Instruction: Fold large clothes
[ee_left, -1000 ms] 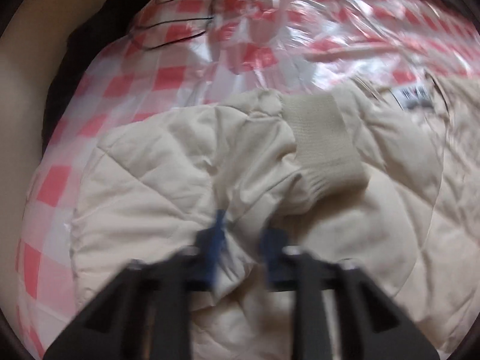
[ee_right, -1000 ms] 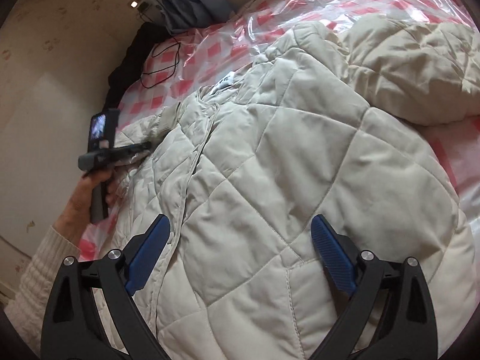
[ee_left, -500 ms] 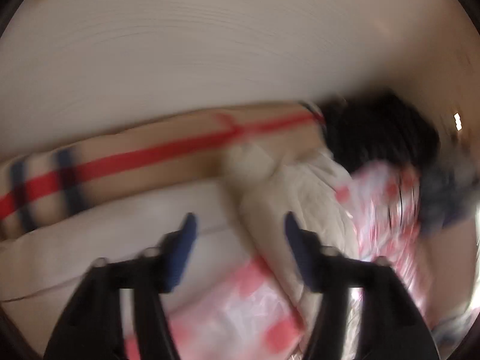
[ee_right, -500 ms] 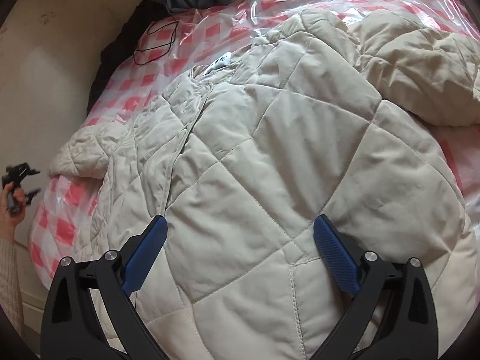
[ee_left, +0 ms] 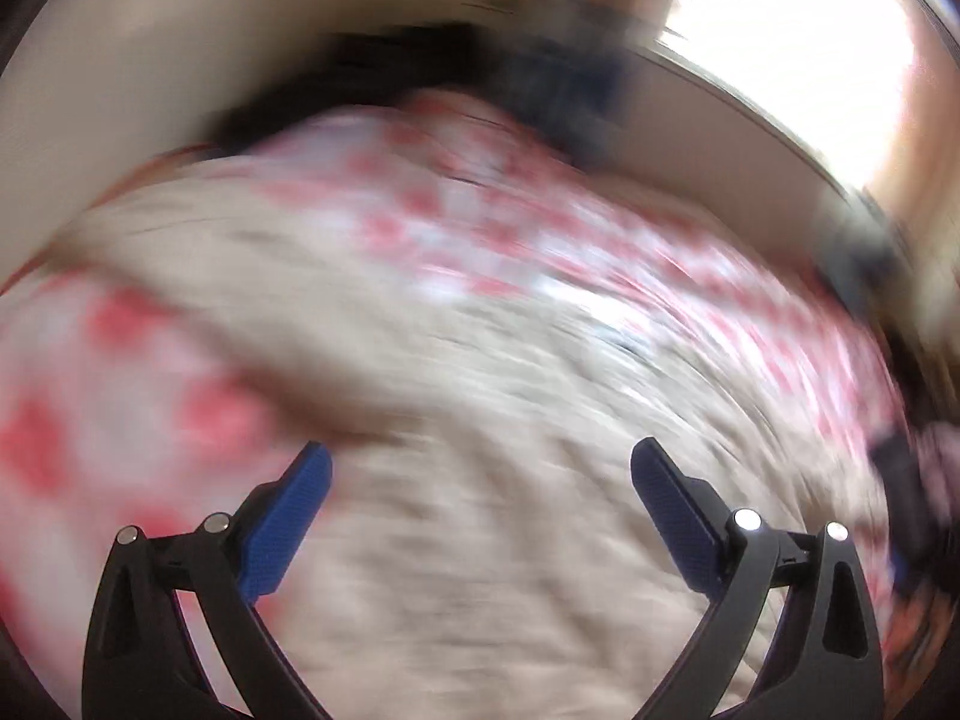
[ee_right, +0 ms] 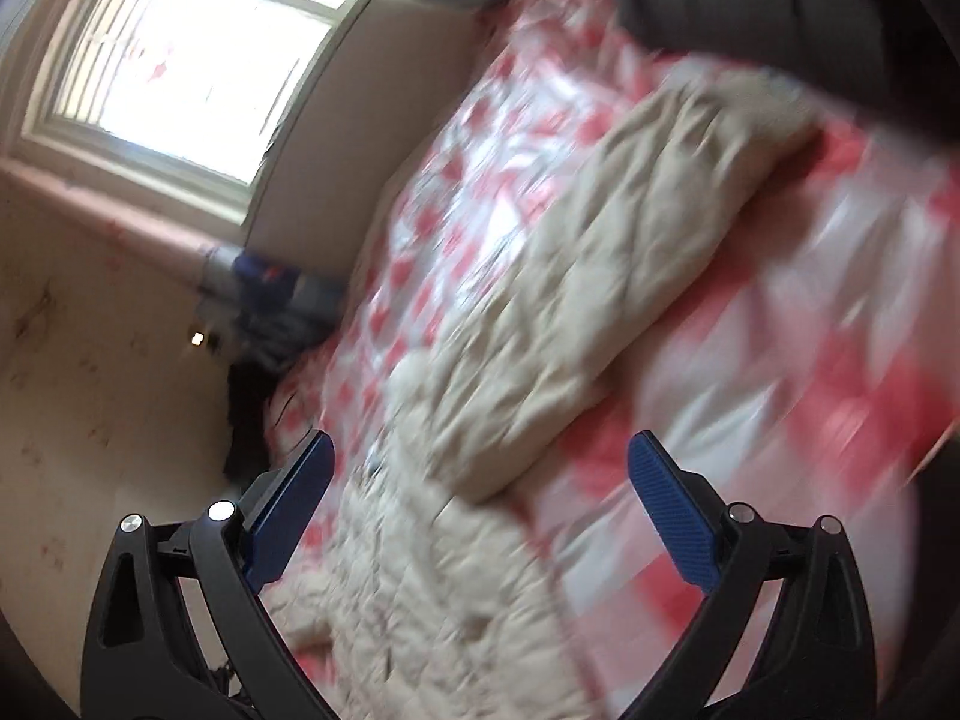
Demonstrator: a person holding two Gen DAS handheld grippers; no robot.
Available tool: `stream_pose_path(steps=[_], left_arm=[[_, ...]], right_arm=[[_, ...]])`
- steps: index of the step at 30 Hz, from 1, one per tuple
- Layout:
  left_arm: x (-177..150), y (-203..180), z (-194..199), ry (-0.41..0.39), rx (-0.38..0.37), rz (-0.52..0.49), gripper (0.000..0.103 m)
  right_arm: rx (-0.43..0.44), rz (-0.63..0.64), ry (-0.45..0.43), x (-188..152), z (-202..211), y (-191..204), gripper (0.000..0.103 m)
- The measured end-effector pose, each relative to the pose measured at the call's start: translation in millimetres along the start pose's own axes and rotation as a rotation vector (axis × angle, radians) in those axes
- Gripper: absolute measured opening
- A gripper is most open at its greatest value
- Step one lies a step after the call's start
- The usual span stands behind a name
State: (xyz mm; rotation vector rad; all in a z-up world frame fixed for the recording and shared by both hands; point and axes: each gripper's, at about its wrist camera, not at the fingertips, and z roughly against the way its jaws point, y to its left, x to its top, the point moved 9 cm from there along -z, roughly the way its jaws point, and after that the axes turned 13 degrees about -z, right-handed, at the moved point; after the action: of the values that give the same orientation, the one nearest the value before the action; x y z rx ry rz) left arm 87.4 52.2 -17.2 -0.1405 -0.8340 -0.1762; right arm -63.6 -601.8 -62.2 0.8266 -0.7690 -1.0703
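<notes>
Jacket (ee_right: 540, 312): cream quilted, spread on the red-checked bed cover (ee_right: 810, 360); in the right wrist view its long axis runs from lower left to upper right.
Labels: blur hides any writing.
Left gripper (ee_left: 480, 468): jaws just opened wide, nothing between them.
Right gripper (ee_right: 480, 462): spread wide, empty, above the jacket.

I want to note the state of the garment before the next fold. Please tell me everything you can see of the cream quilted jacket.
The cream jacket is padded, with stitched diamond quilting, and looks soft and puffy. It lies spread on the red-and-white checked cover of the bed, one long part reaching toward the far end. Both views are blurred, so small details are unclear. Neither hand-held gripper touches it.
</notes>
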Motion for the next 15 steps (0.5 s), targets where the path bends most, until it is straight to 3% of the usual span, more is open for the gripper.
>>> stream_pose_path(steps=[3, 7, 10, 12, 15], left_arm=[[-5, -76, -32, 0.008, -0.063, -0.131, 0.096], [-35, -123, -45, 0.031, -0.081, -0.224, 0.096], [-59, -126, -65, 0.092, -0.061, -0.247, 0.096], [-68, -130, -67, 0.123, -0.093, -0.208, 0.096], [-66, -131, -56, 0.088, -0.112, -0.175, 0.096]], right_arm=[[-0.043, -0.051, -0.024, 44, -3, -23, 0.095], [-0.11, -0.075, -0.024, 75, -27, -47, 0.095], [-0.171, -0.063, -0.047, 97, -45, -63, 0.095], [-0.201, -0.045, -0.067, 111, -56, -67, 0.095], [-0.093, 0.043, -0.142, 124, -48, -39, 0.094]])
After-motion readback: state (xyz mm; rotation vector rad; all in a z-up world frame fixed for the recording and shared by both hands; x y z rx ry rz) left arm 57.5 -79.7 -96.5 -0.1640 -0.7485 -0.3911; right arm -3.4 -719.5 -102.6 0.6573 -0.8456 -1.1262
